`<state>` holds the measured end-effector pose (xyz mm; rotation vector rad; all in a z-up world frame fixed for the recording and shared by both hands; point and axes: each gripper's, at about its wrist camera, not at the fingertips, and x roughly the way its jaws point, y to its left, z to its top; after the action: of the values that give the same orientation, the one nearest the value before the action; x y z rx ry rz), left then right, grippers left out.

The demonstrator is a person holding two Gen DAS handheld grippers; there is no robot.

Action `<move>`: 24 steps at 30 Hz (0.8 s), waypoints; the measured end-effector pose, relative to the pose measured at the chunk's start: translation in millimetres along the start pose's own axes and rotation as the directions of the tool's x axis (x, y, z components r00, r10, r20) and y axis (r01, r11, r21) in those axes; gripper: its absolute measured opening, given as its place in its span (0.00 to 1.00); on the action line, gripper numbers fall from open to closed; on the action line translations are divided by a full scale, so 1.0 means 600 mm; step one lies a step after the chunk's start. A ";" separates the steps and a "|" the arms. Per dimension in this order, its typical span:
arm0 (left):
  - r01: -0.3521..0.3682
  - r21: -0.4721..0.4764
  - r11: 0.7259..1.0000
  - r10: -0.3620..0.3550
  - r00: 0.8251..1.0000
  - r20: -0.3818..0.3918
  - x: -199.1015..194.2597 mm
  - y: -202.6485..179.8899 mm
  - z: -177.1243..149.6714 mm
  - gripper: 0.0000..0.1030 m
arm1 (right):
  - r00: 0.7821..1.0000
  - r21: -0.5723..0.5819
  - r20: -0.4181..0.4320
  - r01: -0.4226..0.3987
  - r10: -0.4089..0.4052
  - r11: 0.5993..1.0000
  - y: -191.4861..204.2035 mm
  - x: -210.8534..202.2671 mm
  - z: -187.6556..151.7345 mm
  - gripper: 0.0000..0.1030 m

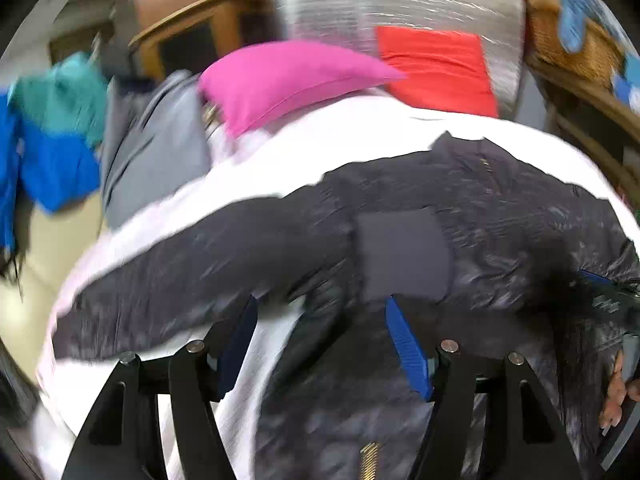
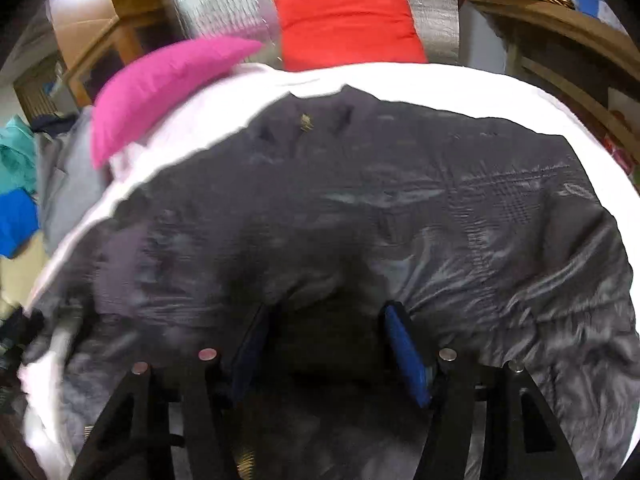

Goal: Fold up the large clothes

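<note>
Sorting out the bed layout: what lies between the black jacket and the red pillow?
Only a strip of bare white sheet separates the jacket from the red pillow, clearest in the right wrist view.

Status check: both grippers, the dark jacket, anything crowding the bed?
Left gripper open above the dark jacket, nothing gripped. Right gripper open, jacket fabric bunched between its fingers. Jacket spread on white sheet. Pink pillow near the collar.
</note>
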<state>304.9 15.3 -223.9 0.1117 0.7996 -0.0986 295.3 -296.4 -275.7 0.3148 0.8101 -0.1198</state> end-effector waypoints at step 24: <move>0.004 -0.862 0.507 -0.113 0.992 -0.062 0.131 0.574 -0.182 0.65 | 0.976 -0.090 0.056 -0.205 0.210 0.975 0.068 -0.021 -0.139 0.69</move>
<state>326.7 367.6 -334.2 -0.8972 0.8864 0.2636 237.9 -231.1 -310.8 0.3128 0.7112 0.0994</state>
